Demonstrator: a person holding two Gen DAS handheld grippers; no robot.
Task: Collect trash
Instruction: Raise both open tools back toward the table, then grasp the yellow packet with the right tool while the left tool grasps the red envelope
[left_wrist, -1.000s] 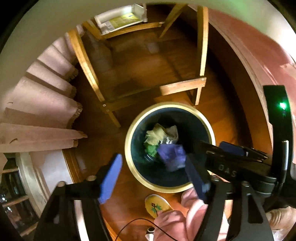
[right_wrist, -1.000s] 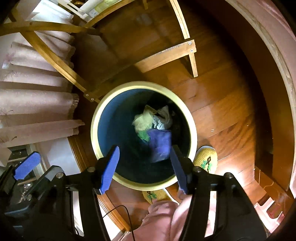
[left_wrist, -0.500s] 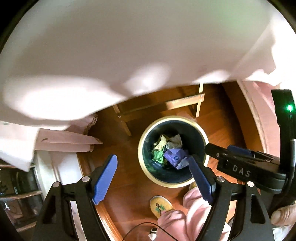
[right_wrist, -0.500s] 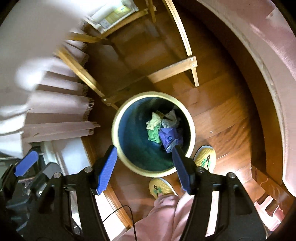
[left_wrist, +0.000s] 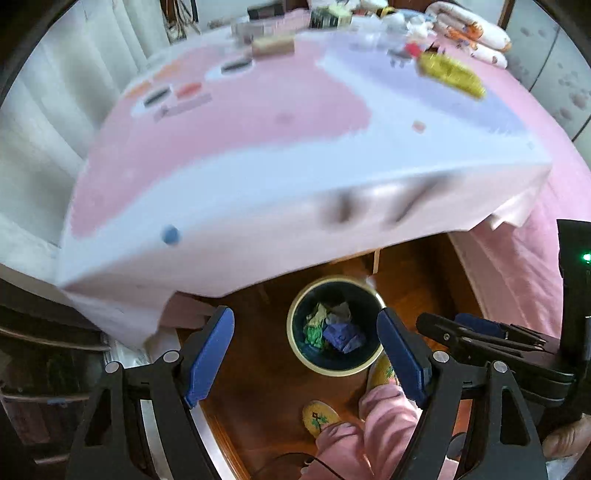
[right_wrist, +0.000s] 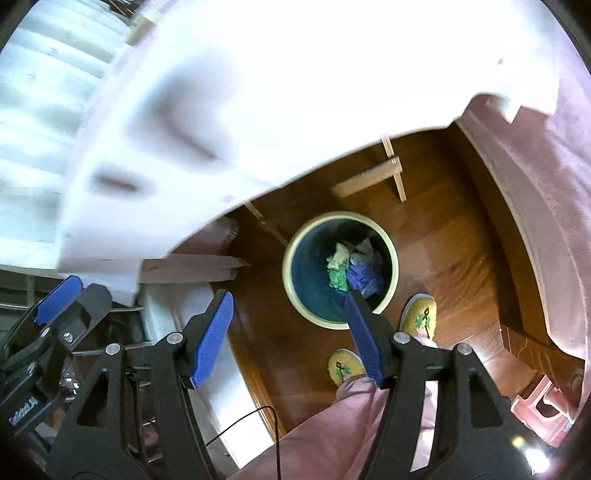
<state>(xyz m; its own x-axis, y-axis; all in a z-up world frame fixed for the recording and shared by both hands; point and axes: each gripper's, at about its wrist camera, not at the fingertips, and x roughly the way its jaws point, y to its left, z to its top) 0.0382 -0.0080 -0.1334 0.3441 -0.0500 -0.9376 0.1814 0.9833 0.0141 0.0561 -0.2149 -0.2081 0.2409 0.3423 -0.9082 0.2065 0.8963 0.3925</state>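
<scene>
Left gripper (left_wrist: 306, 347): jaws spread, carrying nothing | right gripper (right_wrist: 288, 332): jaws spread, empty | purple wrapper (left_wrist: 341, 336) now lying in waste bin (left_wrist: 295, 314) on floor | both rising toward surface (left_wrist: 258, 147), probably seeking more trash

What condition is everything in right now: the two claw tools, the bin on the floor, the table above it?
Left gripper: open, holding nothing.
Right gripper: open, holding nothing.
Trash bin: upright on the wooden floor, no lid, partly filled.
Purple wrapper: crumpled, lying in the bin.
Green and pale scraps: crumpled, in the bin beside the wrapper.
Table: covered with a pink and white cloth; blurred items on top.
</scene>
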